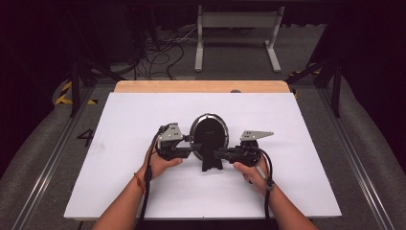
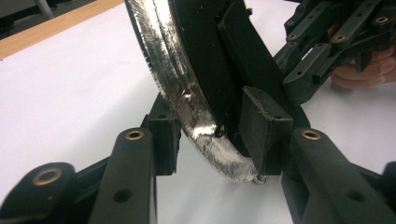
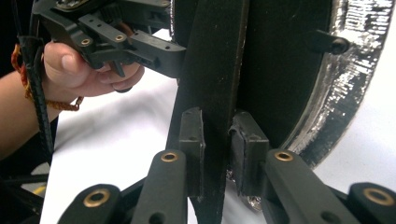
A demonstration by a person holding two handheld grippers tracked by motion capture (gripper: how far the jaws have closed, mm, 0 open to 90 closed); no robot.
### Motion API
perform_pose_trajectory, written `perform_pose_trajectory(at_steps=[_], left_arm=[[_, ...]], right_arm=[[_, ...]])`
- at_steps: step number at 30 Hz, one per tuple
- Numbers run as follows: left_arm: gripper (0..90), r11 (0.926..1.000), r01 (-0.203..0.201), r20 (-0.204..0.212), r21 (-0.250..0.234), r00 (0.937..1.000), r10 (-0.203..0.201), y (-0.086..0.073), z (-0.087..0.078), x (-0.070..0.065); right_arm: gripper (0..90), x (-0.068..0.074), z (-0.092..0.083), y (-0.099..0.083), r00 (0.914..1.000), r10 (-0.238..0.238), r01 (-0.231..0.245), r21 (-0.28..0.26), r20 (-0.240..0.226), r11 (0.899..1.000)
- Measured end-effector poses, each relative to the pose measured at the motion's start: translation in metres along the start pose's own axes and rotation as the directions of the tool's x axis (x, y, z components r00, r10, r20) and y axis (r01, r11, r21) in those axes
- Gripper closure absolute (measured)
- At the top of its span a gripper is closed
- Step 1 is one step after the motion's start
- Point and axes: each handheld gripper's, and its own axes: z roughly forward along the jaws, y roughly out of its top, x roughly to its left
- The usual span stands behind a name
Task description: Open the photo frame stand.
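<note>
An oval picture frame [image 1: 209, 132] with a silver rim [image 2: 187, 93] and a black back stands upright in the middle of the white board, its black prop leg [image 1: 212, 163] facing the person. My left gripper [image 1: 191, 148] comes in from the left. Its pads sit on either side of the frame's lower edge [image 2: 212, 140], one against the silver rim and one against the black back. My right gripper [image 1: 218, 154] comes from the right, and its pads [image 3: 217, 149] press both faces of the prop leg [image 3: 215, 93]. Each gripper is held in a hand.
The white board [image 1: 143, 110] covers a wooden table whose far edge [image 1: 201, 86] shows. Beyond it on the grey floor lie cables [image 1: 163, 55] and a white metal stand [image 1: 237, 33]. The board is bare to both sides of the frame.
</note>
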Motion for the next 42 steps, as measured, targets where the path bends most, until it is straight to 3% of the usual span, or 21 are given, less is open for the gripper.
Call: perform_pose_trajectory(at_steps=[2, 6, 8, 9, 10, 11, 12, 13, 17, 20, 23, 27, 31, 35, 37, 42], left_arm=[[59.7, 1.0, -0.006, 0.006, -0.001, 1.0, 0.006, 0.0, 0.0, 0.0], [62.9, 0.9984, -0.056, 0.001, -0.01, 0.9984, 0.056, 0.004, -0.001, -0.006], [66.1, 0.9952, -0.094, -0.032, -0.025, 0.9951, 0.093, 0.007, -0.004, -0.01], [71.0, 0.9952, -0.094, -0.032, -0.025, 0.9951, 0.093, 0.007, -0.004, -0.01], [71.0, 0.9937, -0.106, -0.054, -0.035, 0.9931, 0.104, 0.008, -0.005, -0.011], [76.8, 0.9917, -0.124, -0.09, -0.034, 0.9886, 0.12, 0.009, -0.006, -0.012], [76.8, 0.9876, -0.157, -0.126, -0.011, 0.98, 0.154, 0.01, -0.006, -0.014], [77.4, 0.989, -0.148, -0.109, -0.005, 0.9832, 0.146, 0.009, -0.004, -0.013], [76.5, 0.9891, -0.147, -0.112, -0.011, 0.9832, 0.145, 0.009, -0.003, -0.013], [75.9, 0.9874, -0.158, -0.121, -0.014, 0.9806, 0.155, 0.008, -0.002, -0.014], [74.5, 0.983, -0.184, -0.14, -0.002, 0.9734, 0.181, 0.009, -0.002, -0.014], [74.6, 0.9825, -0.186, -0.123, 0.001, 0.975, 0.185, 0.007, -0.001, -0.013], [71.1, 0.9769, -0.203, -0.12, 0.066, 0.9702, 0.21, 0.004, 0.007, -0.016], [70.5, 0.976, -0.204, -0.115, 0.075, 0.9705, 0.212, 0.003, 0.011, -0.017], [70.8, 0.9692, -0.227, -0.126, 0.096, 0.9631, 0.238, 0.002, 0.014, -0.019], [69.1, 0.9646, -0.247, -0.156, 0.092, 0.9532, 0.259, 0.002, 0.018, -0.021]], right_arm=[[76.6, 0.0, -0.001, 0.0, 1.0, -0.003, 0.003, -0.002, -0.007, 1.0], [73.7, -0.001, -0.004, -0.001, 1.0, 0.005, -0.005, -0.007, 0.0, 1.0], [73.9, -0.001, -0.005, 0.0, 1.0, 0.006, -0.006, -0.013, -0.001, 1.0], [74.3, 0.0, -0.007, 0.001, 1.0, 0.002, -0.002, -0.019, 0.002, 1.0], [74.3, 0.0, -0.007, 0.001, 1.0, 0.002, -0.002, -0.019, 0.002, 1.0], [74.4, 0.001, -0.008, 0.002, 1.0, -0.008, 0.008, -0.013, 0.005, 1.0], [74.3, 0.002, -0.008, 0.002, 0.9998, -0.012, 0.012, -0.012, 0.016, 1.0], [74.5, 0.002, -0.009, 0.002, 0.9997, -0.012, 0.012, -0.013, 0.023, 1.0], [74.8, 0.003, -0.009, 0.002, 0.9994, -0.018, 0.018, -0.013, 0.029, 1.0], [74.9, 0.003, -0.008, 0.001, 0.9993, -0.013, 0.013, -0.019, 0.035, 1.0], [75.1, 0.005, -0.008, 0.0, 0.9988, -0.027, 0.028, -0.016, 0.04, 0.999], [75.4, 0.008, -0.009, -0.001, 0.9983, -0.036, 0.036, -0.012, 0.046, 0.999], [77.2, 0.01, -0.008, -0.004, 0.9977, -0.049, 0.049, 0.004, 0.047, 0.999], [78.0, 0.013, -0.008, -0.007, 0.9974, -0.058, 0.058, 0.014, 0.043, 0.998], [78.2, 0.014, -0.008, -0.008, 0.9971, -0.062, 0.061, 0.02, 0.043, 0.998], [78.8, 0.017, -0.009, -0.009, 0.996, -0.072, 0.071, 0.033, 0.053, 0.997]])
